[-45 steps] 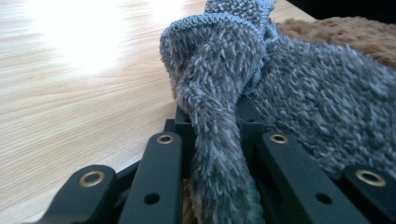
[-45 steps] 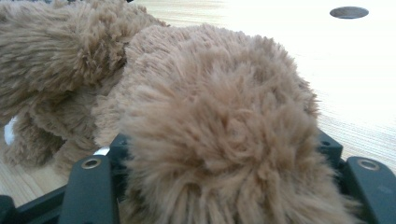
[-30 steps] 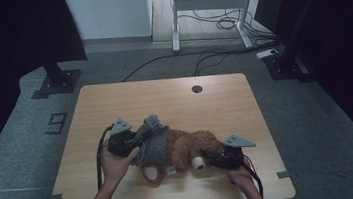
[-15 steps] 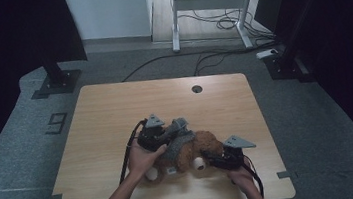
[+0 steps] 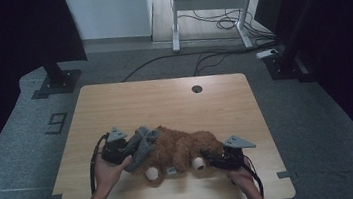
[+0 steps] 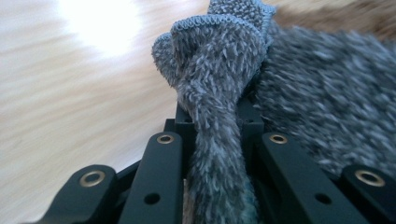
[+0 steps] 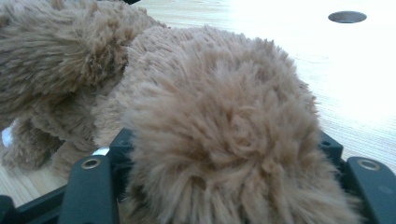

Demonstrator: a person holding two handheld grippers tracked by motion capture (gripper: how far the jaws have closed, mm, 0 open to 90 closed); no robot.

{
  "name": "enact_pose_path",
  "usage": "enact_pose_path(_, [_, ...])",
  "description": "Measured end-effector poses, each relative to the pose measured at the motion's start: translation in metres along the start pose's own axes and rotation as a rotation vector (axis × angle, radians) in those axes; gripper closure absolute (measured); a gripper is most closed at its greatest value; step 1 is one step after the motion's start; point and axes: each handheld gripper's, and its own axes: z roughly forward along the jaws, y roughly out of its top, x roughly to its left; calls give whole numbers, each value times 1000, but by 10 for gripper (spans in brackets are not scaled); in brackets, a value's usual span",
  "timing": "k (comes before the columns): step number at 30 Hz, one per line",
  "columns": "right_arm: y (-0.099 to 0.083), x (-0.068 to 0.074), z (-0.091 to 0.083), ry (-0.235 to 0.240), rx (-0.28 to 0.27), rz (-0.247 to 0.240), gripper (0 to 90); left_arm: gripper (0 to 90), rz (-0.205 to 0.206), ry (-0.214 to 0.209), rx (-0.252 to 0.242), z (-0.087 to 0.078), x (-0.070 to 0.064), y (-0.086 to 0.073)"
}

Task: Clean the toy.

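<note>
Dressing the teddy bear [image 5: 182, 146] on the bench [image 5: 164, 101]
Left tool [image 5: 125, 148], clamping the grey cloth [image 6: 219, 93], is drawing back left; right tool [image 5: 211, 162] is clamping the bear's fur

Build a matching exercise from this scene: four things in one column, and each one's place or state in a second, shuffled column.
1. grey fabric
2. brown plush toy
3. round hole
4. desk frame

a. on the floor beyond the table
b. clamped in the left hand-held gripper
c. lying on its side, one end in the right hand-held gripper
d. in the table top's far part

Pairs: 1-b, 2-c, 3-d, 4-a
</note>
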Motion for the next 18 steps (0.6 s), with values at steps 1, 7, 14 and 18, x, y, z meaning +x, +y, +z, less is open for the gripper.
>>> enact_pose_path(1, [0,0,0,0,-2,3,335,764,-11,4,-2,-2,3,-2])
enact_pose_path(7, [0,-1,1,-1,-5,13,336,762,12,-50,-83,-14,-13,21])
enact_pose_path(14, [-2,0,0,0,-13,9,334,760,82,-118,-79,12,-52,68])
enact_pose_path(18, [-3,0,-2,6,-16,-8,326,757,65,-142,-5,42,-55,66])
